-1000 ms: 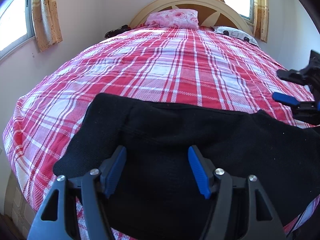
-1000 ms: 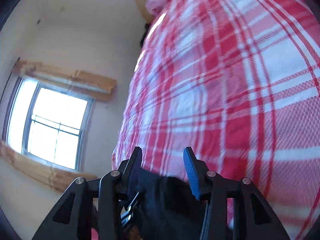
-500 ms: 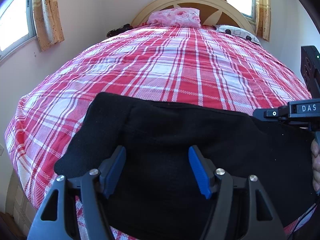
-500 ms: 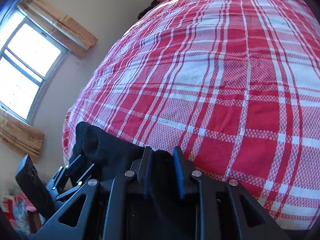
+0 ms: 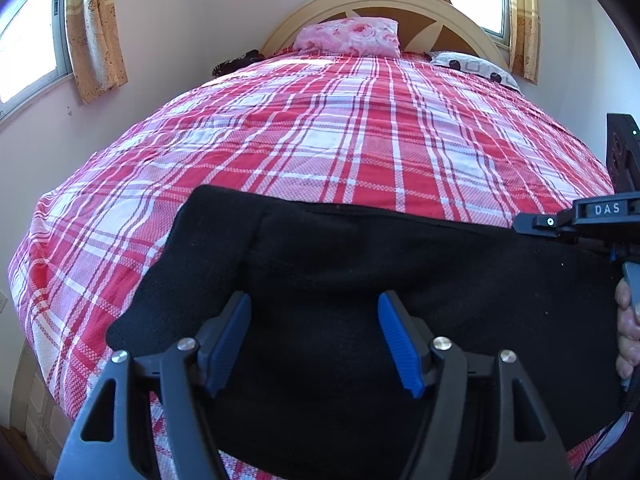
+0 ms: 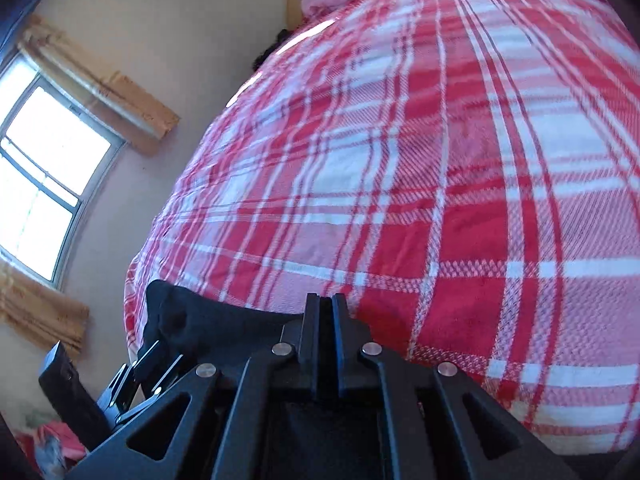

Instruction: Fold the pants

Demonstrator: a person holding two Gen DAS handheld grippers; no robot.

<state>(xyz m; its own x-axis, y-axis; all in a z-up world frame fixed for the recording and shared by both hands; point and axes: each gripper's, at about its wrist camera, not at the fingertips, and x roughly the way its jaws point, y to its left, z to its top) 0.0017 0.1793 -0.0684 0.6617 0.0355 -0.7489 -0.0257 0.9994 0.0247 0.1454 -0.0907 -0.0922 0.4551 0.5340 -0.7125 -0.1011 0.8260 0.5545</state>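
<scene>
Black pants (image 5: pixel 360 264) lie across the near end of a bed, spread from left to right over the red plaid cover (image 5: pixel 360 140). My left gripper (image 5: pixel 316 336) hovers open over their near part, and its blue pads (image 5: pixel 396 344) stand wide apart with cloth below them. At the right edge of the left wrist view my right gripper (image 5: pixel 522 226) reaches the pants' far edge. In its own view the right gripper (image 6: pixel 326 304) is shut on the black pants (image 6: pixel 224 324) at that edge. The left gripper (image 6: pixel 148 364) shows at lower left there.
A pink pillow (image 5: pixel 352 36) and a patterned pillow (image 5: pixel 472 66) lie against the curved headboard (image 5: pixel 440 12). Curtained windows (image 5: pixel 24 52) flank the bed. A person's hand (image 5: pixel 626 320) holds the right gripper's handle. The bed's left edge (image 5: pixel 28 280) drops off near a wall.
The right gripper's jaws went from apart to closed on the pants' edge, and its view rolled and shifted. The left gripper and the pants stayed where they were.
</scene>
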